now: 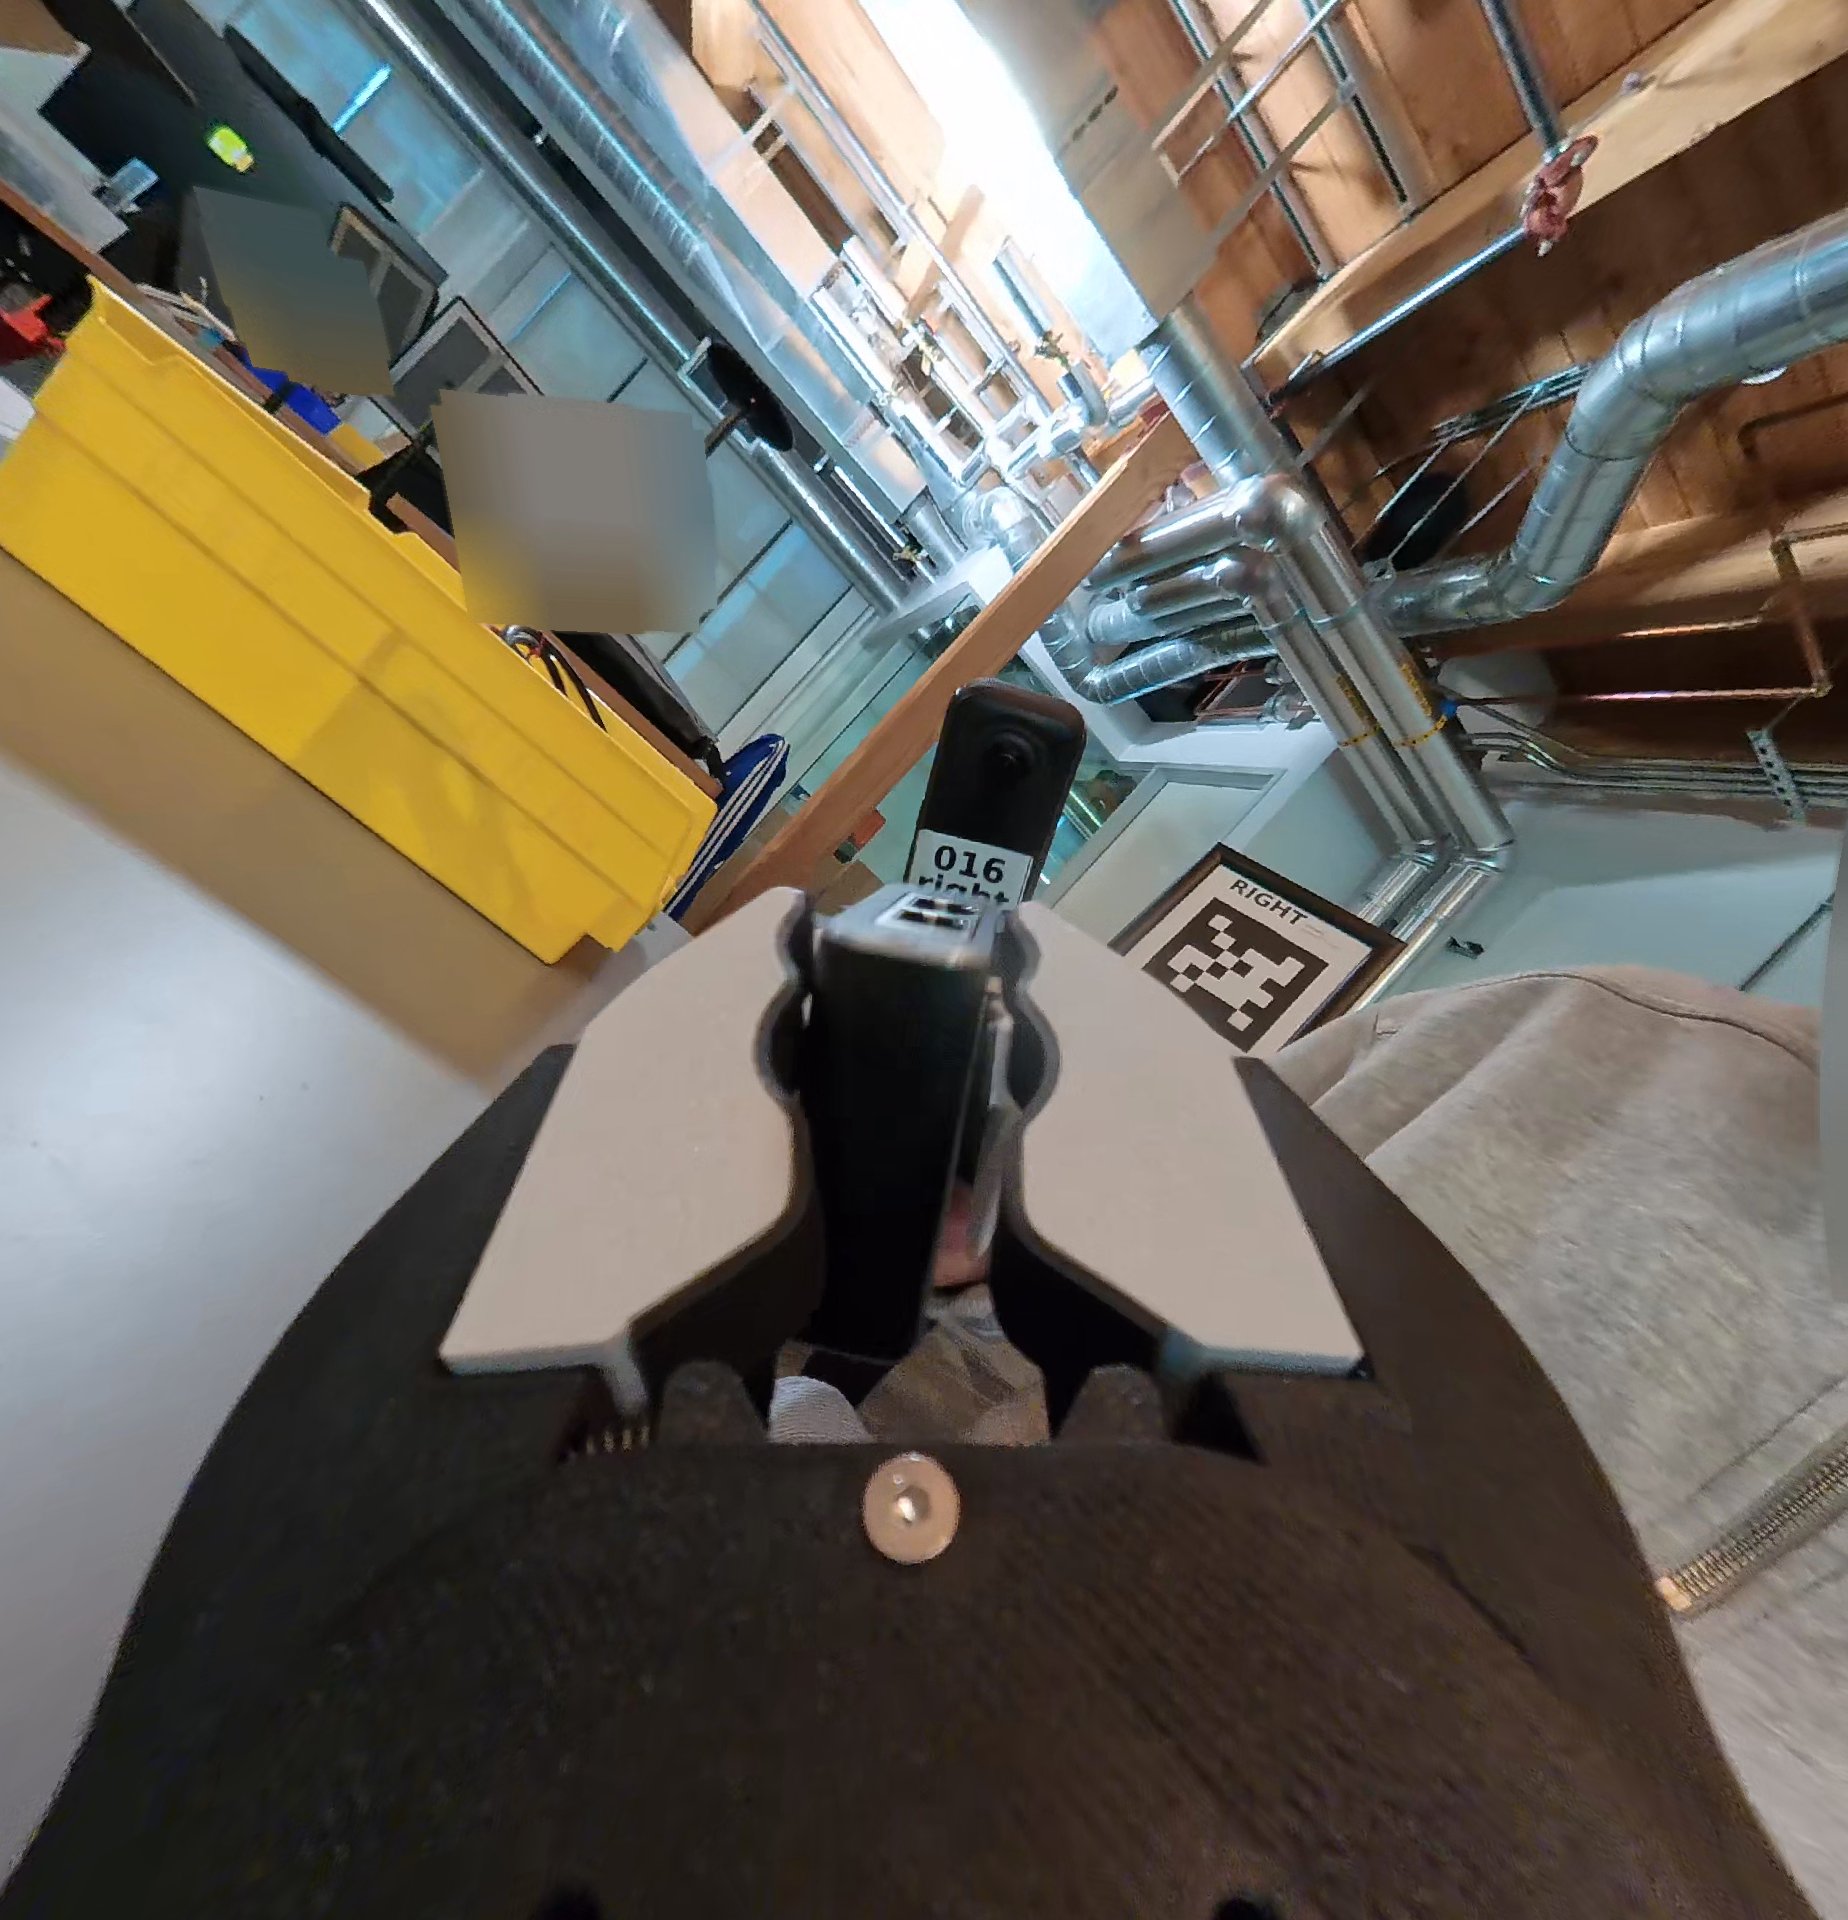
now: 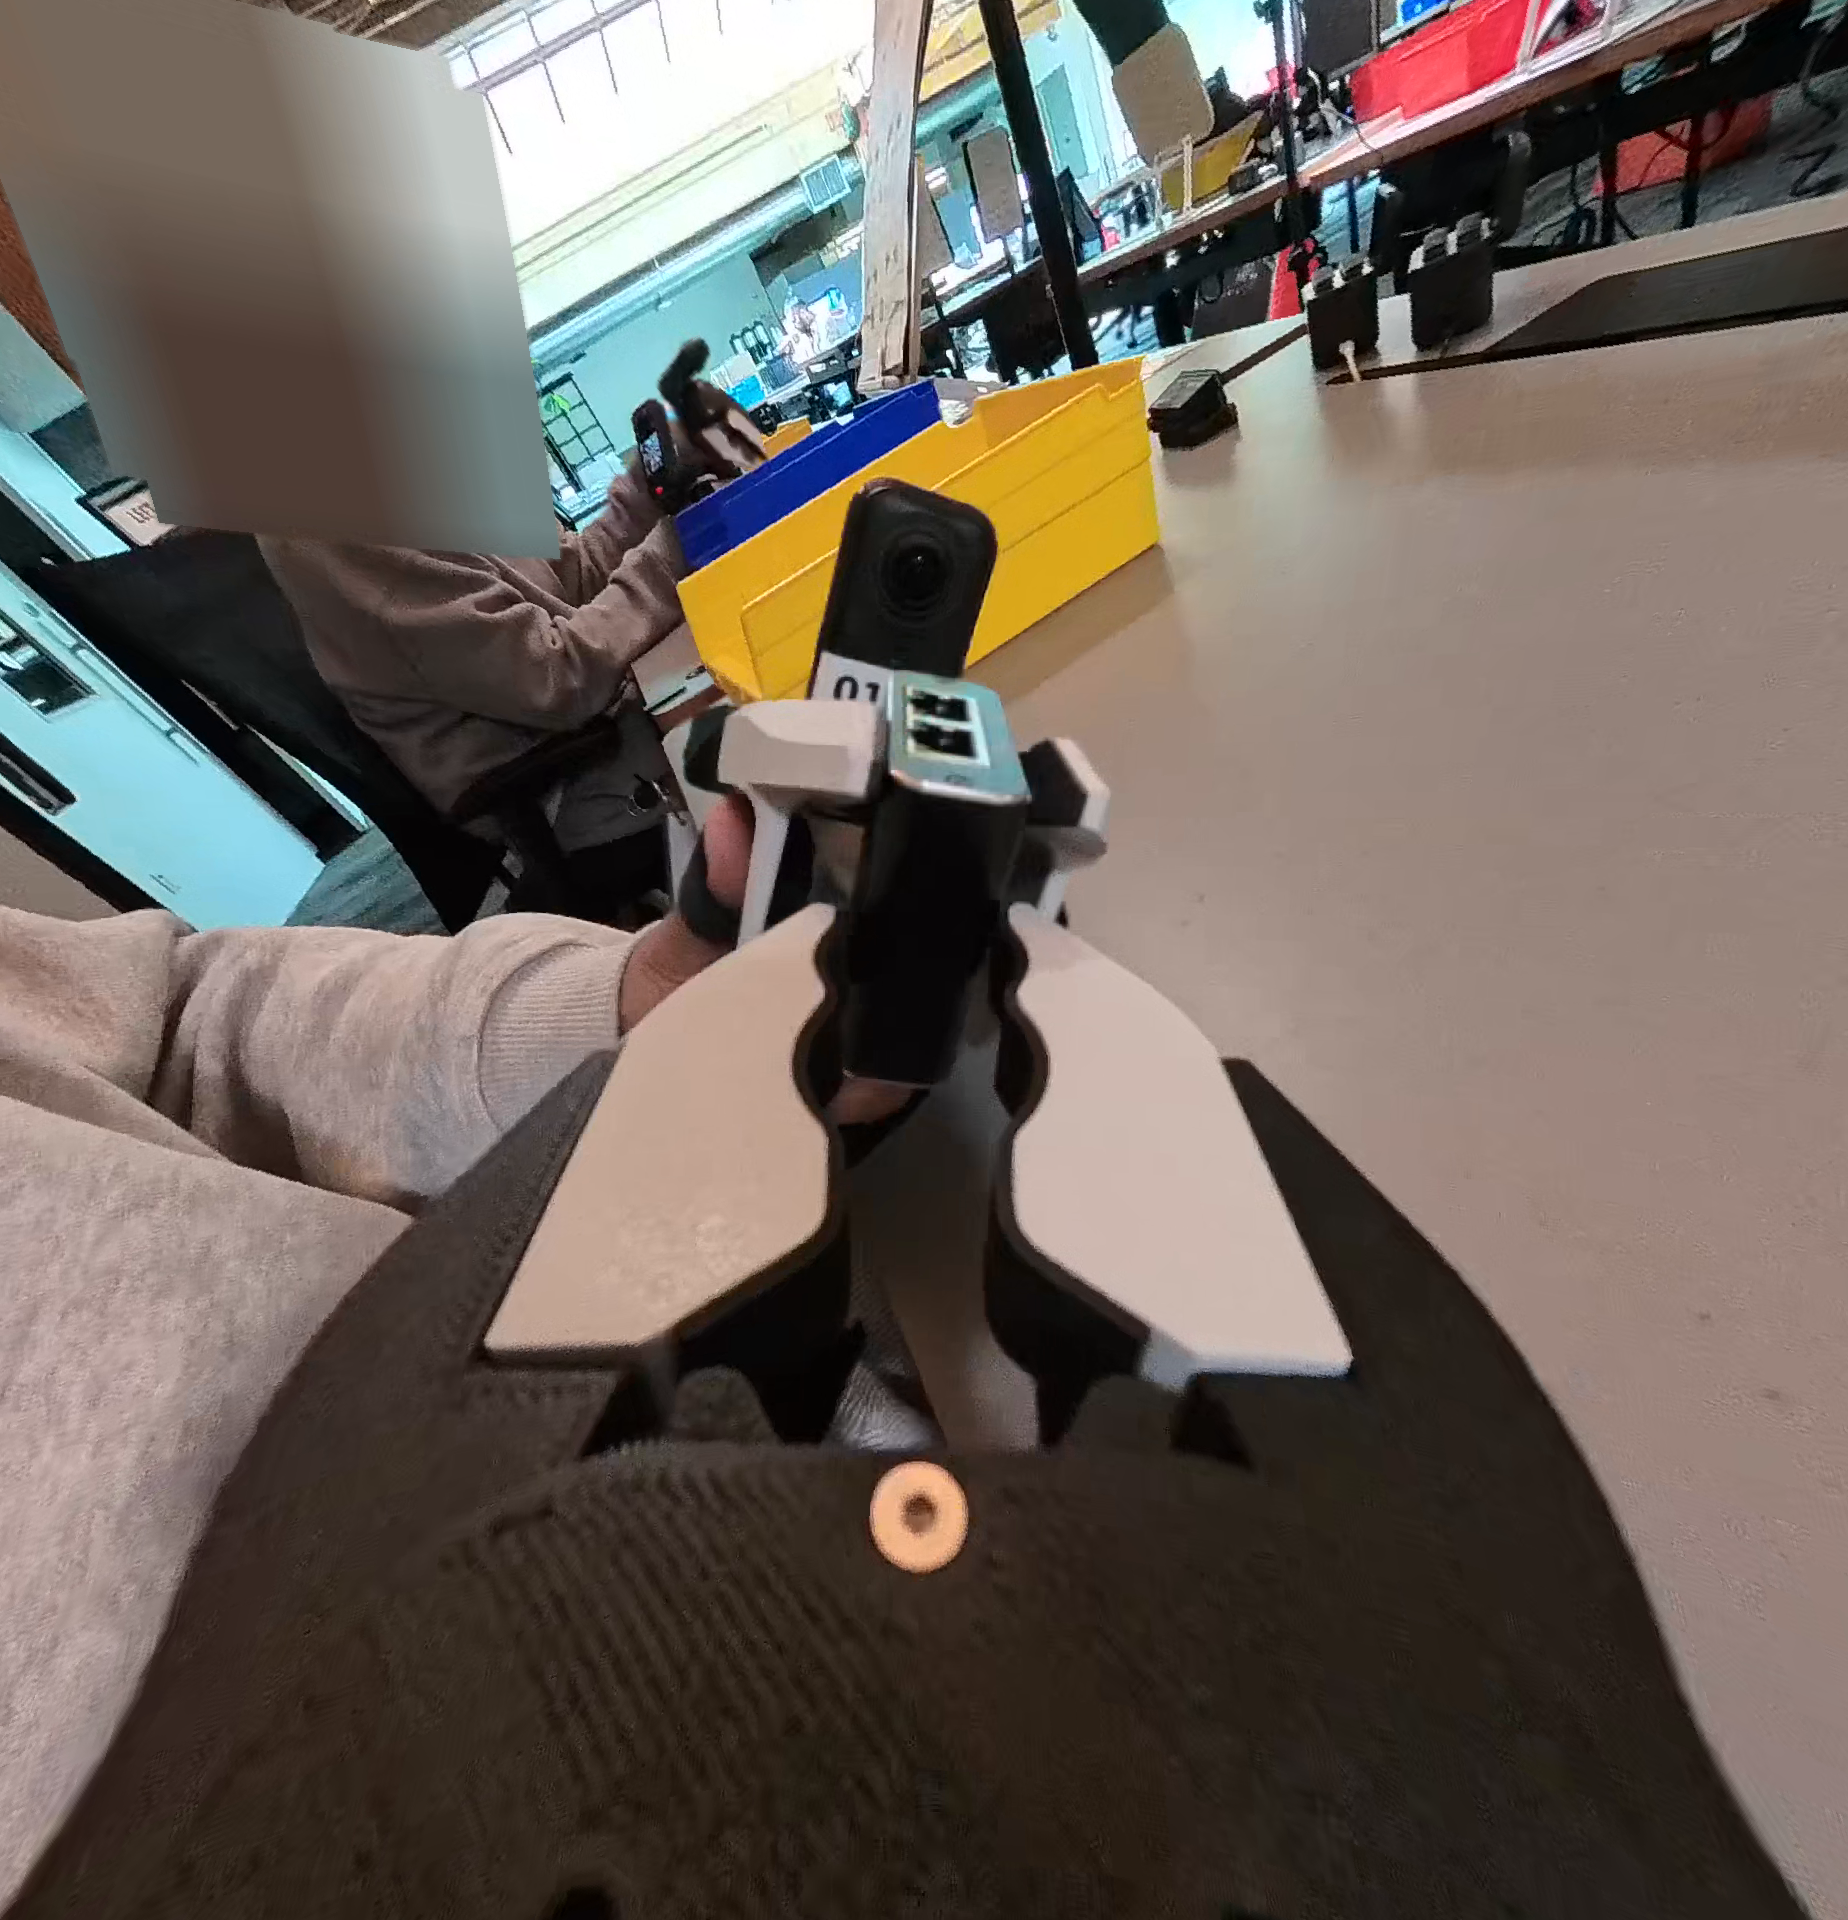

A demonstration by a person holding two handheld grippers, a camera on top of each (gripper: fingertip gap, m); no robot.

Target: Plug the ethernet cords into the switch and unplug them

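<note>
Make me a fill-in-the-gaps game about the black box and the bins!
The switch is gripped by the left gripper and the ___ gripper.
The ports showing on its end hold ___ cords.
The bin nearest it on the table is ___.
Missing words: right; no; yellow.

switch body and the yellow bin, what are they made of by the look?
Switch: the dark body looks like matte black plastic or painted metal, I cannot tell which; the port end shows bare, shiny silver metal with bright glints. Both grippers are shut on it. Yellow bin: likely moulded plastic, with a smooth, slightly glossy, uniformly coloured wall and a stepped rim.
</note>
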